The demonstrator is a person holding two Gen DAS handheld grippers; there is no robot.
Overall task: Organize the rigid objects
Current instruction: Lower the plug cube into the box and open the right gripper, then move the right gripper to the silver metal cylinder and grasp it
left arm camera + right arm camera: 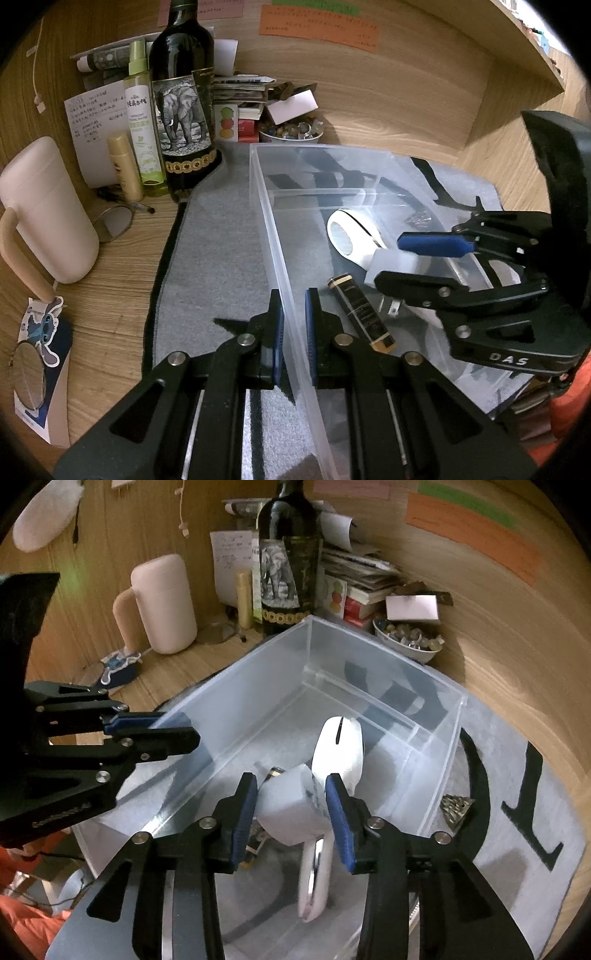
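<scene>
- The white plastic plug adapter sits between the blue pads of your right gripper, low inside the clear plastic storage bin. The jaws stand a little wider than the block; a narrow gap shows at the left pad, so the frames do not show a firm pinch.
- From the left wrist view, that adapter shows its metal prongs pointing toward the bin floor.
- Just beyond it lies a white oval mouse-shaped device with a dark slit, resting on the bin floor.
- A black cylindrical tube with gold bands lies on the floor beside the adapter, nearer the left wall.
- Your left gripper is clamped on the bin's left wall, one pad on each side of it.
- The bin stands on a grey felt mat on the wooden desk.
- Behind the bin stand a dark wine bottle with an elephant label, a pale pink mug and a small bowl of stones.
</scene>
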